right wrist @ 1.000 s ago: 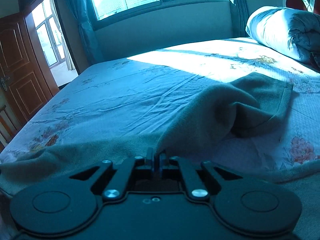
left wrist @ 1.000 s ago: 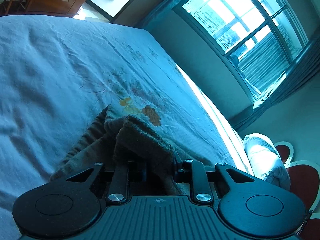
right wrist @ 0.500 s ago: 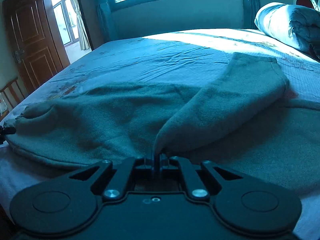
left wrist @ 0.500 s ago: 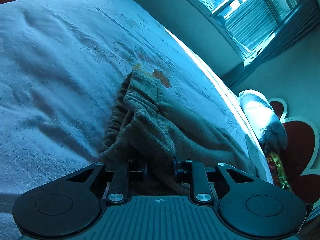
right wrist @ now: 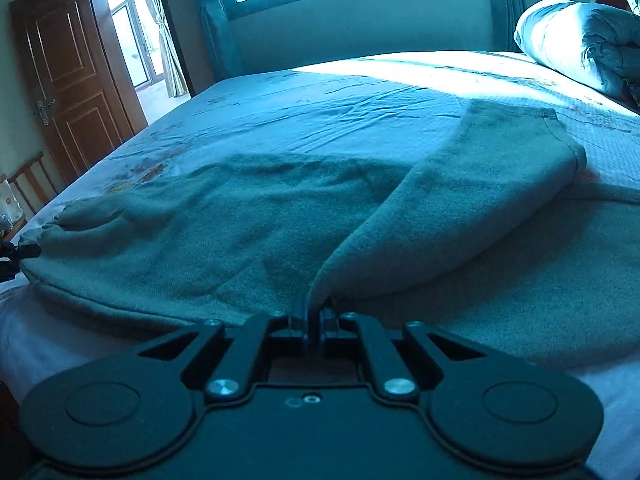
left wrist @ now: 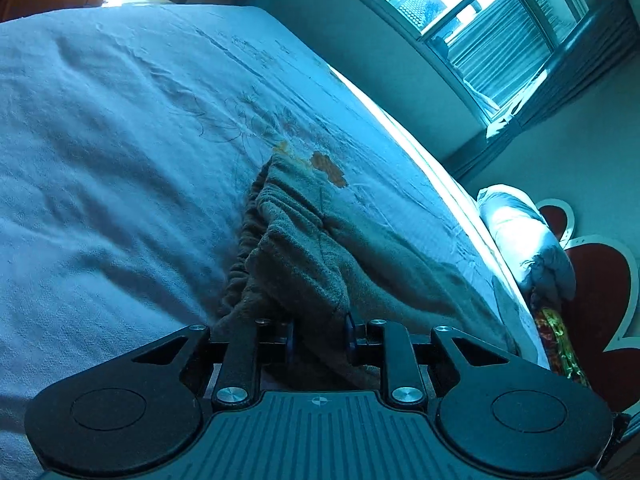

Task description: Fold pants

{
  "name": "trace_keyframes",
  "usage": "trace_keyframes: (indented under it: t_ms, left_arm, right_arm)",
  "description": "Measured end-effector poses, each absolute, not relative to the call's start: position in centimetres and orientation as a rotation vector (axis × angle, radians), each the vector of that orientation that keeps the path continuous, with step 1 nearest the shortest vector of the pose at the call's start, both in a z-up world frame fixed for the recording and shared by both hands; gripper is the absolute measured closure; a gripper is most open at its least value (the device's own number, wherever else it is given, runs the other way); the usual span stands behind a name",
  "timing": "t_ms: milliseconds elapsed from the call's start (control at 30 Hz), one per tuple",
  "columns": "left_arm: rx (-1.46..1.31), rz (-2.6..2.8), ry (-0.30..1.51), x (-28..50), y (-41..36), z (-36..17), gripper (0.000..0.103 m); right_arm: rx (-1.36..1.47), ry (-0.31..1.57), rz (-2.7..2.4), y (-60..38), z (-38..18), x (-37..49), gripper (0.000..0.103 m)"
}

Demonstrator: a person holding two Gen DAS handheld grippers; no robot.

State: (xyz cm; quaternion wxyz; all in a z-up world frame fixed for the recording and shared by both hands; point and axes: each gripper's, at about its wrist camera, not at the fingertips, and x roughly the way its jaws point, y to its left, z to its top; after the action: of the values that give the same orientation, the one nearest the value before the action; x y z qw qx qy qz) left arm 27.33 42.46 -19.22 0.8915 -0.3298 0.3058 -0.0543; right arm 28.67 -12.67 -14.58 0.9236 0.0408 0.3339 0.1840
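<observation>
Pants (right wrist: 208, 216), one pair, lie on one bed (left wrist: 100, 140), both grippers' jaws clenched on their fabric.

I see grey-green fleece pants (right wrist: 248, 216) on a pale blue bedsheet (left wrist: 100, 140) with a faint outlined flower and orange blossoms beside the pants' waistband. My grippers are black. Beyond the bed stand a brown wooden door (right wrist: 72, 80) and teal curtains (right wrist: 208, 20).

pants (right wrist: 248, 216) on bed (right wrist: 360, 92), pillow (right wrist: 580, 40) at far right
</observation>
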Motion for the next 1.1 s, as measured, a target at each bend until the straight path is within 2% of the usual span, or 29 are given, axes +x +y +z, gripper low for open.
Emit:
trace_keyframes:
  t_ms: [100, 167, 267, 300, 333, 367, 433, 467, 500, 600, 633, 667, 733, 800, 867, 933, 1100]
  left_arm:
    - [-0.617, -0.108, 0.620, 27.1, 41.9, -17.6, 0.079]
    - [-0.562, -0.078, 0.682, 27.7, 41.3, -18.3, 0.079]
    - [-0.564, -0.051, 0.667, 27.7, 40.9, -18.8, 0.078]
    - [-0.554, -0.040, 0.660, 27.6, 40.5, -18.6, 0.075]
    - [-0.543, -0.028, 0.657, 27.5, 40.2, -18.3, 0.073]
    - [-0.529, -0.019, 0.654, 27.3, 39.8, -18.0, 0.068]
    - [-0.499, 0.019, 0.638, 26.6, 39.1, -17.0, 0.046]
    - [-0.478, 0.057, 0.632, 26.3, 38.5, -16.3, 0.017]
    - [-0.441, 0.106, 0.619, 25.9, 37.8, -15.5, 0.002]
    - [-0.383, 0.171, 0.603, 24.6, 36.0, -13.8, 0.002]
    - [-0.375, 0.193, 0.603, 24.2, 35.3, -13.2, 0.001]
    - [-0.362, 0.212, 0.594, 23.8, 34.4, -12.6, 0.000]
    - [-0.313, 0.232, 0.574, 23.4, 32.1, -11.7, 0.000]
    - [-0.246, 0.295, 0.598, 24.1, 29.2, -11.6, 0.000]
    - [-0.204, 0.305, 0.625, 25.5, 26.3, -12.1, 0.000]
    - [-0.205, 0.305, 0.644, 26.9, 23.9, -12.7, 0.000]
    - [-0.121, 0.269, 0.688, 31.0, 17.5, -14.2, 0.000]
  right_arm:
    - [0.080, 0.638, 0.391, -12.8, -13.2, 28.1, 0.103]
    - [0.053, 0.675, 0.382, -12.5, -14.2, 28.5, 0.103]
    - [0.047, 0.718, 0.367, -12.3, -15.8, 28.9, 0.102]
    - [0.067, 0.708, 0.361, -12.6, -15.4, 28.7, 0.097]
    - [0.091, 0.689, 0.346, -13.2, -14.8, 28.4, 0.086]
    - [0.106, 0.670, 0.331, -13.9, -14.4, 28.1, 0.076]
    - [0.134, 0.632, 0.318, -15.3, -13.4, 27.3, 0.071]
    - [0.142, 0.617, 0.310, -15.9, -13.0, 27.0, 0.067]
    - [0.146, 0.603, 0.294, -16.6, -12.5, 26.8, 0.065]
    - [0.131, 0.561, 0.260, -18.1, -11.3, 26.1, 0.055]
    - [0.117, 0.550, 0.247, -18.5, -10.8, 26.0, 0.046]
    - [0.101, 0.535, 0.235, -18.7, -10.5, 26.0, 0.041]
    - [0.076, 0.512, 0.217, -18.8, -9.9, 26.2, 0.041]
    - [0.035, 0.512, 0.211, -18.4, -9.6, 27.4, 0.047]
    - [-0.010, 0.518, 0.204, -17.5, -9.5, 29.0, 0.064]
    - [-0.048, 0.530, 0.203, -16.7, -9.5, 30.9, 0.068]
    - [-0.121, 0.590, 0.176, -15.3, -10.1, 36.3, 0.067]
